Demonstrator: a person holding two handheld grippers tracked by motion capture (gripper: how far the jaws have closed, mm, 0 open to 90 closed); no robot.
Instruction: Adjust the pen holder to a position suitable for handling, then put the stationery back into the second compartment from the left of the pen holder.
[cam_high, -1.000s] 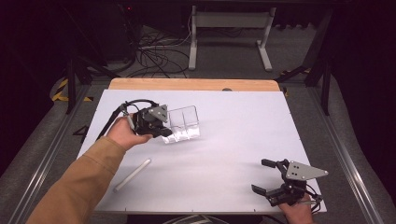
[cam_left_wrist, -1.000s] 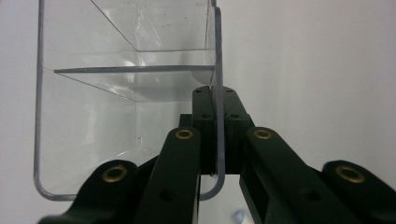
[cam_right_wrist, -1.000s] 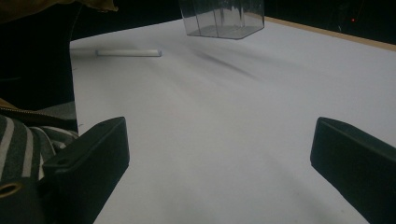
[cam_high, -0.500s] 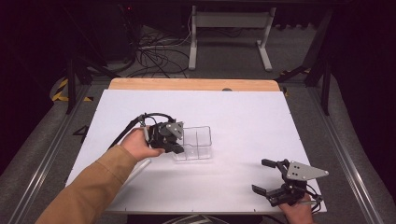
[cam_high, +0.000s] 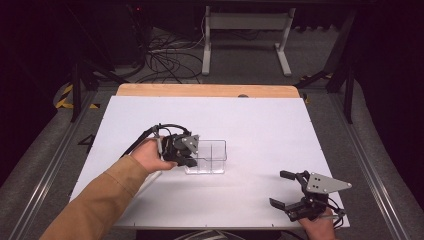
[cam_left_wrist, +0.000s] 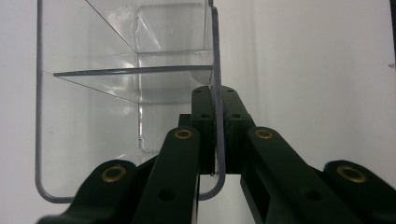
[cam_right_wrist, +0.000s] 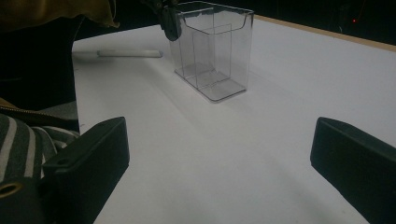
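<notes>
high view: left gripper (cam_high: 192, 159) clamped on the nine o'clock wall of a clear divided box (cam_high: 207, 156), standing upright on the white table (cam_high: 260, 130); right gripper (cam_high: 286, 189) at five o'clock, jaws spread wide, holding nothing.
left gripper view: pads (cam_left_wrist: 203, 116) pinching the box's thin wall.
right gripper view: box at twelve o'clock, white pen (cam_right_wrist: 126, 53) at eleven.
</notes>
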